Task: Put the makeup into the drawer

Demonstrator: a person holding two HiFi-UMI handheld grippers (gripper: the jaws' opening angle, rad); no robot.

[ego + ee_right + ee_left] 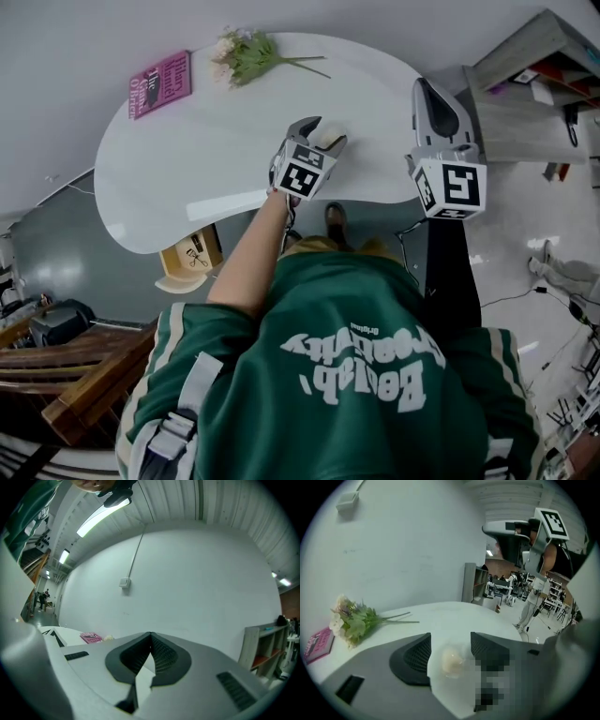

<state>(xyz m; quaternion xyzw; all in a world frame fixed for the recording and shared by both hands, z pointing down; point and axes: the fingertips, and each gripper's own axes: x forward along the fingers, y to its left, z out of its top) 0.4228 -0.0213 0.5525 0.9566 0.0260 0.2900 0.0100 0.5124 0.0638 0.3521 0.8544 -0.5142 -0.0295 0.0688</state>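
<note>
A pale, egg-shaped makeup sponge (452, 661) lies on the white table (187, 159), near its front edge. My left gripper (450, 637) is open around it, one jaw on each side, with a gap between each pad and the sponge. In the head view the sponge (331, 139) shows between the left gripper's (321, 131) jaws. My right gripper (424, 87) is held up off the table's right end, pointing level. The right gripper view shows this right gripper (150, 634) shut, tips touching, nothing between them. An open wooden drawer (192, 255) sticks out below the table's front left.
A pink book (159, 84) and a bunch of flowers (246, 54) lie at the table's far side. A grey shelf unit (534, 103) stands to the right. Dark wooden furniture (66, 366) is at the lower left. Cables run over the floor at the right.
</note>
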